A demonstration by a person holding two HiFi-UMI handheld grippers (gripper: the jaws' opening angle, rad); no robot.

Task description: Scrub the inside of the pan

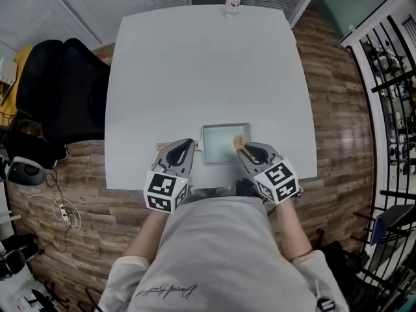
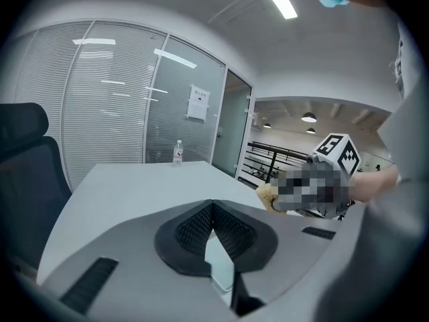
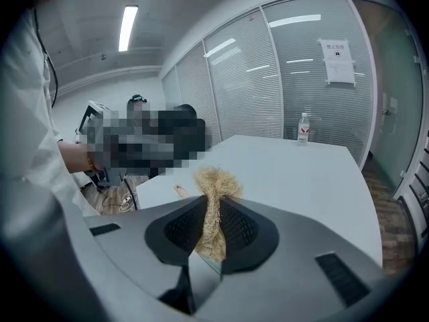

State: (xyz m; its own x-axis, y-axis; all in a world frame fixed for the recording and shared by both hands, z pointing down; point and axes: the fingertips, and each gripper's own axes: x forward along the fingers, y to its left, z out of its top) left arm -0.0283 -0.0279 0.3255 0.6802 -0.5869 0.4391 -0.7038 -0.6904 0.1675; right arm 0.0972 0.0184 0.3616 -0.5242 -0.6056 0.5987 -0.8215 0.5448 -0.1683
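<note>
A small square metal pan [image 1: 220, 145] sits on the white table [image 1: 195, 64] close to its front edge. My right gripper [image 1: 241, 145] is at the pan's right rim, shut on a straw-coloured fibre scrubber [image 1: 239, 140]. In the right gripper view the scrubber [image 3: 216, 183] sticks up from between the closed pads of that gripper [image 3: 213, 206]. My left gripper [image 1: 192, 145] is just left of the pan with its tips pointing at it. In the left gripper view it [image 2: 213, 210] is shut, with nothing seen between its pads. The scrubber [image 2: 267, 194] shows off to the right there.
A small wooden piece [image 1: 162, 145] lies on the table beside the left gripper. A water bottle [image 1: 233, 0] stands at the table's far edge. A black chair [image 1: 62, 90] is on the left and a metal railing [image 1: 390, 77] on the right. The person stands against the front edge.
</note>
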